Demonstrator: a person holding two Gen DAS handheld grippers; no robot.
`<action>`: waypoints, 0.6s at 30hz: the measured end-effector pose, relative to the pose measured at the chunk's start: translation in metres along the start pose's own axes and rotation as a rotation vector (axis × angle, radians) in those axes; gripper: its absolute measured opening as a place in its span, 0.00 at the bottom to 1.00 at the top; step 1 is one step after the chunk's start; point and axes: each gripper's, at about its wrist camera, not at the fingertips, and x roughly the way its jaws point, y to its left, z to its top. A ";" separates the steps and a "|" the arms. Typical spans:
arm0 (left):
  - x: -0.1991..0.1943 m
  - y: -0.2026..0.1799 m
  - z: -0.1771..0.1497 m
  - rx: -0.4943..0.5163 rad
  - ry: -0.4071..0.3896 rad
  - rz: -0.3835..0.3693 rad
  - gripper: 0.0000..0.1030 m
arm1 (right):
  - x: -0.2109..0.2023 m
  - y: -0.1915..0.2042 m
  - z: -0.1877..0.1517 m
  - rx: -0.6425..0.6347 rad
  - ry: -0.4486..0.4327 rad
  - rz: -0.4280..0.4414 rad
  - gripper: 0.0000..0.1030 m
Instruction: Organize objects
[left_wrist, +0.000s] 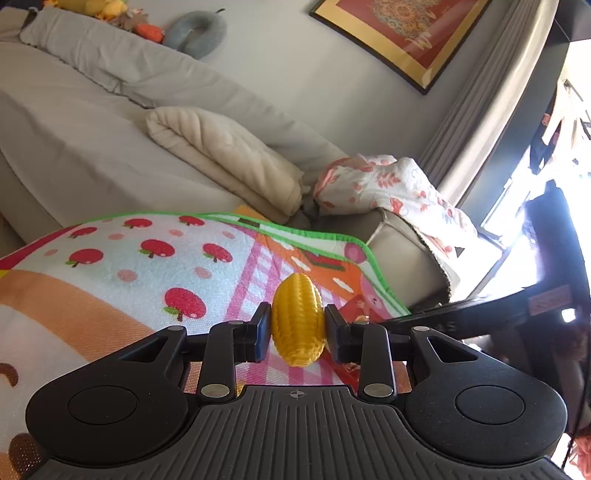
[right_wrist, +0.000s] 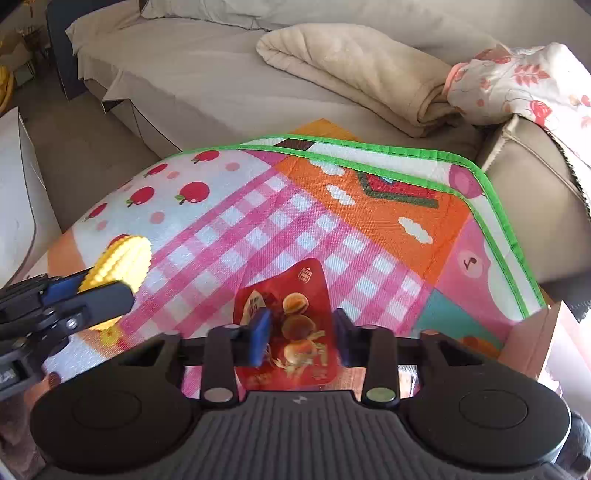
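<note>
My left gripper (left_wrist: 297, 325) is shut on a yellow toy corn cob (left_wrist: 298, 317) and holds it above the colourful play mat (left_wrist: 110, 266). It also shows at the left of the right wrist view (right_wrist: 107, 291), with the corn (right_wrist: 122, 262) between its fingers. My right gripper (right_wrist: 301, 336) is shut on a red snack packet (right_wrist: 291, 325) printed with round buns, held just over the pink checked part of the mat (right_wrist: 258, 229).
A grey sofa (right_wrist: 207, 74) lies behind the mat, with a folded beige blanket (right_wrist: 354, 62) and a floral cloth (right_wrist: 517, 81) on it. A cardboard box edge (right_wrist: 532, 336) shows at the right. A white box (right_wrist: 18, 192) stands at the left.
</note>
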 end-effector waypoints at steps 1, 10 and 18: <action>0.000 0.000 0.000 -0.002 0.000 0.001 0.34 | -0.010 -0.001 -0.007 0.019 -0.007 0.003 0.20; -0.001 -0.018 -0.012 0.042 0.130 0.018 0.33 | -0.065 -0.019 -0.090 0.152 -0.043 -0.042 0.21; -0.020 -0.045 -0.019 0.173 0.220 -0.038 0.33 | -0.103 -0.015 -0.157 0.200 -0.176 -0.083 0.72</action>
